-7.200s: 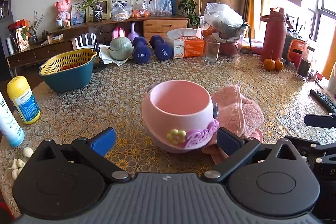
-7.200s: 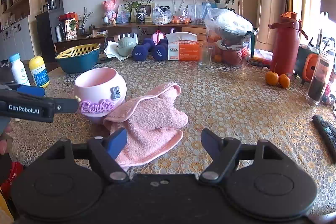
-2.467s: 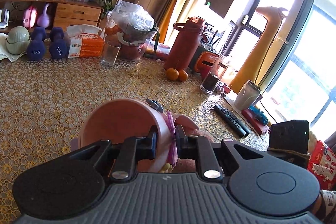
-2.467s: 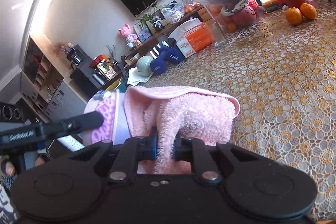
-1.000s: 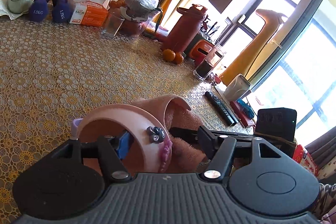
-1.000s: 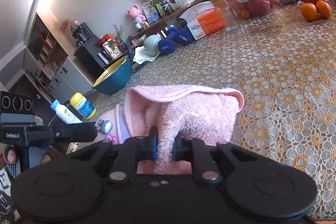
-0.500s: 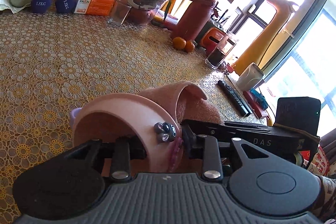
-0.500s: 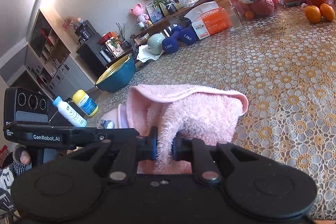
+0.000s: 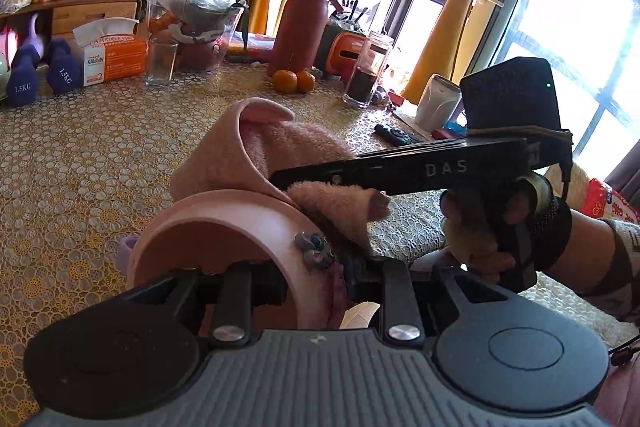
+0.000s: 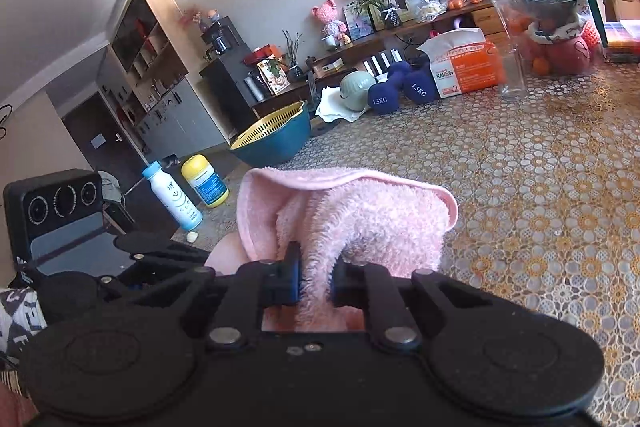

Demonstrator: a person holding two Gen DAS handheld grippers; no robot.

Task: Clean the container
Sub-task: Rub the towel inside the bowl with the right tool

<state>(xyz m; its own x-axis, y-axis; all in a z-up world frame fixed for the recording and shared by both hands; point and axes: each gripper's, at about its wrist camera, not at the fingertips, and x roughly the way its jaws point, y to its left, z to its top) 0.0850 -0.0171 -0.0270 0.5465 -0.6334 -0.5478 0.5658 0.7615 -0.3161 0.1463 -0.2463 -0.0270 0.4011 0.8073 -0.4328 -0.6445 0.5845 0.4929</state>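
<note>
While clamped: container (image 9: 224,223), towel (image 10: 360,211).

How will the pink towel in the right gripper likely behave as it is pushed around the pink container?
The pink towel looks floppy: it folds and droops around the right gripper. Its fluffy pile probably compresses and drags rather than slides on the pink container. A loose flap may bunch up.

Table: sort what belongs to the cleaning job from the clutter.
Job:
pink pot, gripped at its rim by left gripper
pink towel, clamped in right gripper

Clutter:
dumbbells
tissue box
oranges
remote
bottles
</note>
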